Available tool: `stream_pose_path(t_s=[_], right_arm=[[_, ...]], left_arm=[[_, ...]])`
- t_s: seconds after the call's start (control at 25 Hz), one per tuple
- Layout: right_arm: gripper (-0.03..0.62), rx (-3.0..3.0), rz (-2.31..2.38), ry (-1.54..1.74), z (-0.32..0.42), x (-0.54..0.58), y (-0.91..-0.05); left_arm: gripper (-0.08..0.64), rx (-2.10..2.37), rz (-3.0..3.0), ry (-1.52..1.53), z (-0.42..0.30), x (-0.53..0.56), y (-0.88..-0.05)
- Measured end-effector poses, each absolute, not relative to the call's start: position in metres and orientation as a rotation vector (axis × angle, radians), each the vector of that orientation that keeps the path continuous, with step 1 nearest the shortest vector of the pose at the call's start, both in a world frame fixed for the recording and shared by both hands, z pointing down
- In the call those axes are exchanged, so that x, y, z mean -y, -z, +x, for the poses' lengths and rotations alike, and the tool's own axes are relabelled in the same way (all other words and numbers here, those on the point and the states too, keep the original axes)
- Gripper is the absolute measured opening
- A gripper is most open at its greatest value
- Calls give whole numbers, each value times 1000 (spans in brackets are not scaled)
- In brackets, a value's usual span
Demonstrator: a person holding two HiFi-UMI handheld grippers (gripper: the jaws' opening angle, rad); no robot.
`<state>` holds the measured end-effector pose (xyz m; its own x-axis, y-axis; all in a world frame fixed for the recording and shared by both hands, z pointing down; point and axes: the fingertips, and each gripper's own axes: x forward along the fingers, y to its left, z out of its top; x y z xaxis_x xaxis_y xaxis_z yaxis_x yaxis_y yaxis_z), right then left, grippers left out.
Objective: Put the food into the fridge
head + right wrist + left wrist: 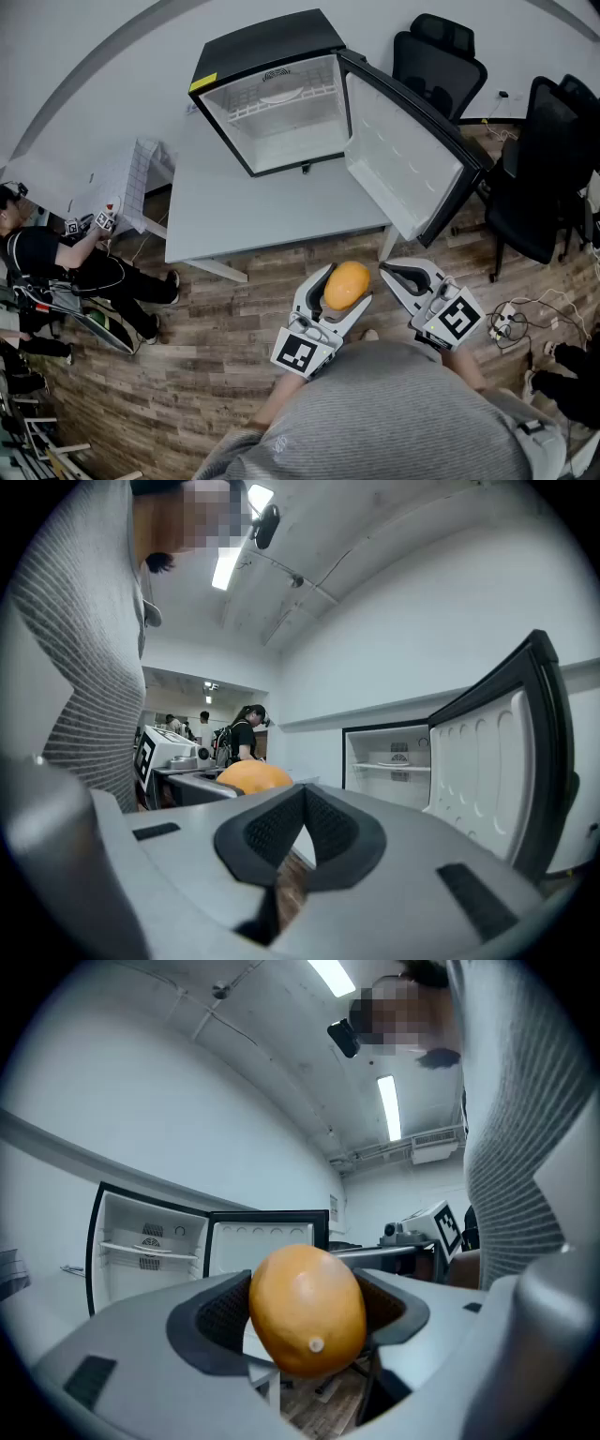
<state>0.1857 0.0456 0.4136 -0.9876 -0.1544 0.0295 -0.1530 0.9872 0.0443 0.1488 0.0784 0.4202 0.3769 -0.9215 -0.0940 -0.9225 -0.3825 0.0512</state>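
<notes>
Gripping an orange oval fruit [307, 1309] by its sides with the left claw [344, 286], over the wood floor [187, 375] just short of the tabletop [262, 216]. Holding it with the long axis roughly along the jaws, the small pale nub end turned back toward the claw's body, the far end toward the fridge [281, 103]. Keeping the right claw [389, 270] pressed shut and empty just beside the fruit. Facing the fridge on the tabletop, with the door [403, 159] swung wide to the right.

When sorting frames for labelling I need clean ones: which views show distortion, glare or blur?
Head view: sharp, evenly lit, fisheye bows the fridge. Left gripper view: dark corners, bright ceiling lamp, small sheen on the fruit. Right gripper view: same dark corners, near gripper body soft.
</notes>
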Motion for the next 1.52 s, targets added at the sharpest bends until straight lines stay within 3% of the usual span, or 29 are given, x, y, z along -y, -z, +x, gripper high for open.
stream_pose_path(t_s=[1.52], right_arm=[[12,3168,308,2,198,-37,-406]], left_arm=[[342,-1770,-2571,-183,156,-80,-420]])
